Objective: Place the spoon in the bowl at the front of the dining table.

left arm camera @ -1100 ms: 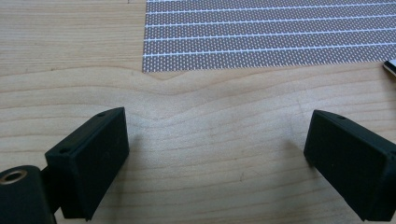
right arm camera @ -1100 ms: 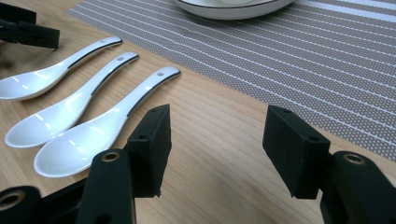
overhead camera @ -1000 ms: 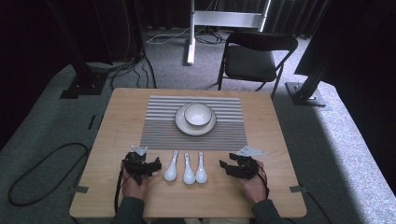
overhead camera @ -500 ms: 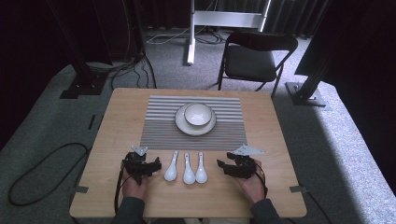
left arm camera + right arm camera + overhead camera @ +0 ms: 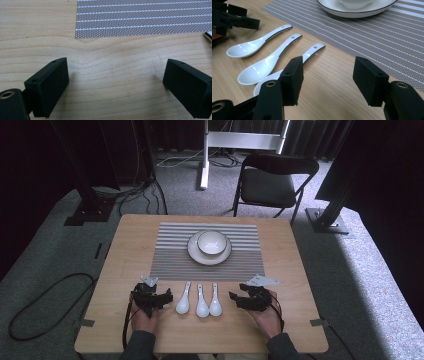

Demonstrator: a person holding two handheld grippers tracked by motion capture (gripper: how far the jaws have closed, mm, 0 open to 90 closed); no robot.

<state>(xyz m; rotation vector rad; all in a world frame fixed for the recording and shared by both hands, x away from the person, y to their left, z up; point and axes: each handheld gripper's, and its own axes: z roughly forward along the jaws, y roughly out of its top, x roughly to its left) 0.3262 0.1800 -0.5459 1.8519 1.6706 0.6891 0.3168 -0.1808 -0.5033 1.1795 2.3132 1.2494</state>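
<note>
Three white spoons (image 5: pixel 201 300) are lying side by side, handles pointing toward the placemat (image 5: pixel 170 255), between the spread left tool (image 5: pixel 159 298) and spread right tool (image 5: pixel 238 299), both resting low on the desk (image 5: pixel 300 320).

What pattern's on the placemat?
Grey weave with thin white stripes running its length; the placemat shows best in the right gripper view.

No text, label, brand, number or sign can be read anywhere in these views, on the table, the tableware or the grippers.
</note>
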